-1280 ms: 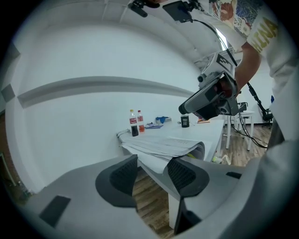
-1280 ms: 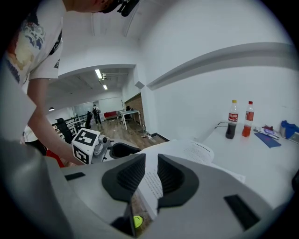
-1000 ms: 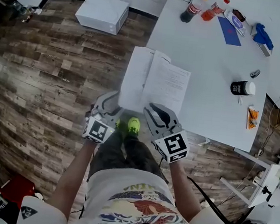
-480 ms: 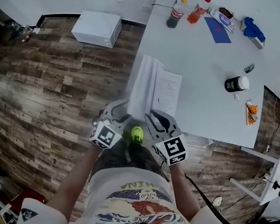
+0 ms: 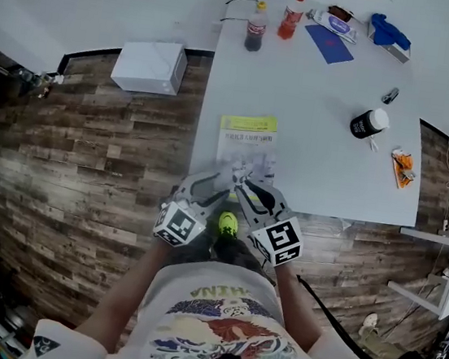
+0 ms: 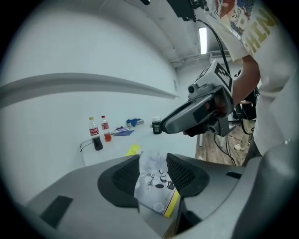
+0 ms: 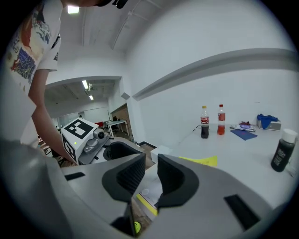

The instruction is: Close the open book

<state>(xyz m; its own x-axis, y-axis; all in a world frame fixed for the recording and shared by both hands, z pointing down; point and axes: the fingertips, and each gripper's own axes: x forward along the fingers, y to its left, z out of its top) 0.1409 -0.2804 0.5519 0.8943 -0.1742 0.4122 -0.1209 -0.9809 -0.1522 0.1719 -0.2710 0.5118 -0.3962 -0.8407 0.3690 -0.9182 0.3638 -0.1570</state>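
1. Your left hand-held gripper [image 5: 223,174] is clenched on the near edge of the book [image 5: 248,141]; in the left gripper view the grey cover with its yellow stripe fills the gap between both ribbed pads [image 6: 122,176].
2. Your right hand-held gripper [image 5: 244,184] sits just beside it at the same edge. Its jaws stand narrowly apart and released, and the cover shows through the gap below them.
3. The book lies closed and flat on the white bench [image 5: 324,171], near its front edge, with the yellow band at the far end.
4. Well beyond it, at the bench's far edge, stand a cola bottle [image 5: 255,27] and a red drink bottle [image 5: 292,17].
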